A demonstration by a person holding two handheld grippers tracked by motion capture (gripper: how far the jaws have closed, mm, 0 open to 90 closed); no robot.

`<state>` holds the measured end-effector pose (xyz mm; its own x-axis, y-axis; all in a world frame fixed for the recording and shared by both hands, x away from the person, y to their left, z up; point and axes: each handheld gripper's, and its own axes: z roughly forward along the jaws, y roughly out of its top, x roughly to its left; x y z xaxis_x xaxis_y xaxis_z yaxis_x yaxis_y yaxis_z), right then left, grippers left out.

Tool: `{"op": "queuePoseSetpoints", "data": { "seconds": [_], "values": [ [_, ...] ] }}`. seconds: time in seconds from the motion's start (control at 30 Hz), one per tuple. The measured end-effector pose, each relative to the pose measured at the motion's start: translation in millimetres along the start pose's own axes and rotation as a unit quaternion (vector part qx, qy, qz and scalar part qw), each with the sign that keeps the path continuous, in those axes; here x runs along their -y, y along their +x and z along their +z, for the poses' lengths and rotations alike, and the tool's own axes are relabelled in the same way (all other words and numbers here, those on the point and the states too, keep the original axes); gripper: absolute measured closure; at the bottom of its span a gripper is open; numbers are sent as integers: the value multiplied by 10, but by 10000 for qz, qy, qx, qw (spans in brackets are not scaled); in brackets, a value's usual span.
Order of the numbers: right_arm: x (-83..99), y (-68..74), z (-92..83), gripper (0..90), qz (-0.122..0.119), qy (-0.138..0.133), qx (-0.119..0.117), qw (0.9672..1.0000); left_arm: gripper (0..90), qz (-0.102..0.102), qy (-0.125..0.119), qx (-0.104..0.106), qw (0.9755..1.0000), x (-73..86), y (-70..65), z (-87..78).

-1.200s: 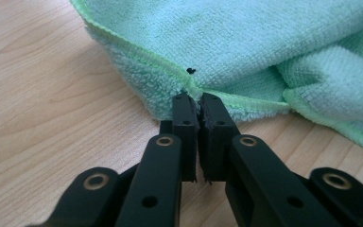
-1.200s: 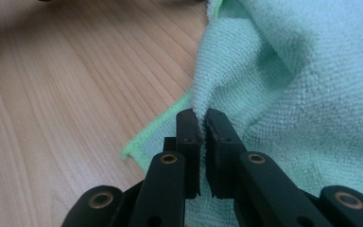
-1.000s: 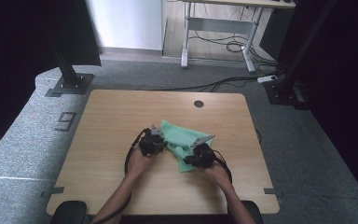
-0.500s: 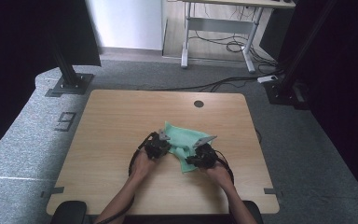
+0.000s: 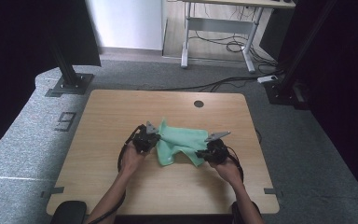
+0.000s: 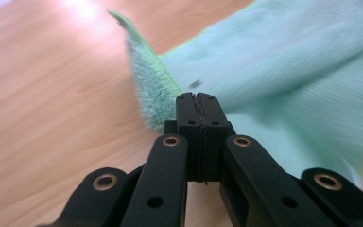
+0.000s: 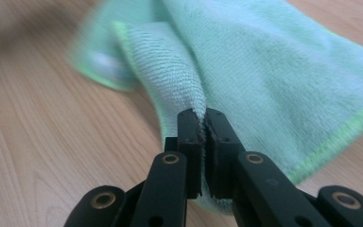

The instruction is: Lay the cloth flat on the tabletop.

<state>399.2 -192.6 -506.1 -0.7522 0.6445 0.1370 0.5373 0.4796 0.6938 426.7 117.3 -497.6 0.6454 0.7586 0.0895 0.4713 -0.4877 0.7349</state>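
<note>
Cloth (image 5: 182, 142), green microfibre, lay near the middle of the wooden table (image 5: 98, 186), bunched and partly lifted, strung between both tools. Left gripper (image 5: 145, 138) had its jaws just closing and now pressed together on the cloth's left edge; in the left gripper view the pads met with a raised flap of fabric (image 6: 151, 90) right at the tips. Right gripper (image 5: 210, 152) was clamped on a fold at the cloth's near right corner, pile (image 7: 179, 80) pinched between the pads. Long axis of the cloth ran roughly left to right across the table, from one gripper to the other, sagging in between. Both hands sat about equally near it, one at each end. Probably next: pull apart to spread it flat, or bring the ends over to fold.
</note>
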Motion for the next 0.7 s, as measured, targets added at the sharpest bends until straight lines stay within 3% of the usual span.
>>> {"op": "queuePoseSetpoints", "data": {
  "seconds": [0.1, 0.17, 0.27, 0.4, 0.53, 0.7],
  "values": [
    [27, -25, -10, 851, 48, 7, -24, 10000, 877, -34, 141, -32, 9999, 76, 58, 9],
    [62, -17, 22, 837, 30, 164, -14, 9999, 770, 22, 339, 43, 9994, 161, 70, 47],
    [130, -4, 58, 657, 23, 288, -76, 9996, 581, 20, 369, 87, 9993, 263, 65, 40],
    [132, -16, -48, 487, 106, -4, -22, 9999, 456, -56, 197, 195, 9996, 262, 73, -17],
    [59, -114, -152, 495, 267, -220, 204, 9992, 402, -40, 185, 334, 9993, 251, 24, 30],
    [116, -227, 0, 465, 326, 46, 485, 9983, 356, 154, 458, 144, 9987, 363, -36, 132]
  ]
}}
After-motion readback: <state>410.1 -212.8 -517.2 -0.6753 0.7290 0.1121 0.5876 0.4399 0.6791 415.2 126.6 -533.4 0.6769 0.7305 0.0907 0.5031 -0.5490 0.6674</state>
